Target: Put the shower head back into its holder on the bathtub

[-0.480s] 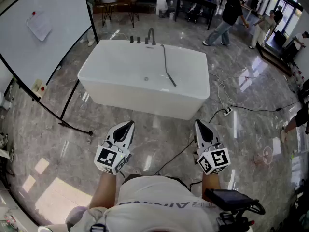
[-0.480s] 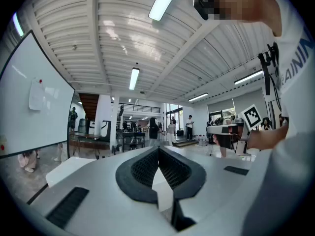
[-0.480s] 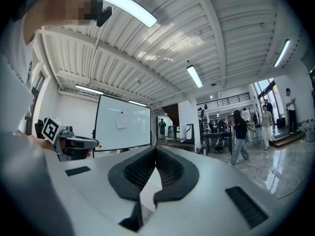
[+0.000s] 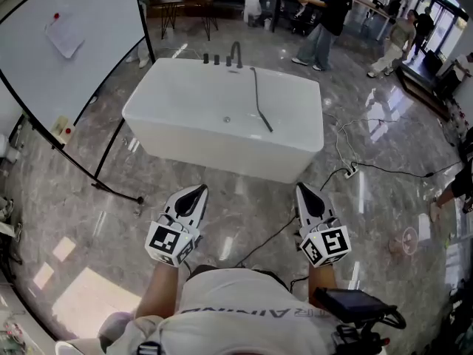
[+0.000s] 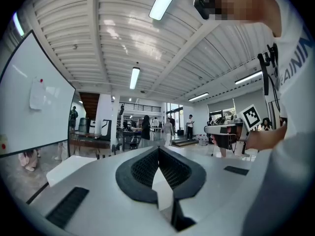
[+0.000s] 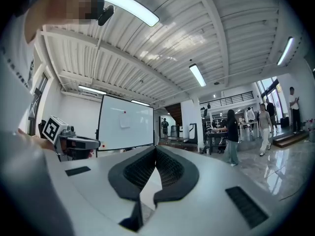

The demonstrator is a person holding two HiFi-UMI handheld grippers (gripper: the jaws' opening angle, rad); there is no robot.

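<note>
whiteboard [image 4: 100, 21] on black stand, left | paper sheet [image 4: 65, 37] on it, red magnet at top | glossy grey marble floor [image 4: 66, 205] | black cable [image 4: 388, 170] running to power strip [image 4: 350, 171], right | people [image 4: 323, 22] far back by dark tables [image 4: 292, 9] | ceiling strip lights [image 5: 135, 77]

Bright ceiling strip lights [image 5: 165, 0] flood my views; the glossy floor [image 4: 244, 198] throws back pale glare patches, and fisheye distortion bends every edge.

The fittings [image 4: 216, 60] on the bathtub's [image 4: 222, 154] far rim are too small for me to tell apart; the whiteboard [image 4: 74, 58] is cropped at the left.
</note>
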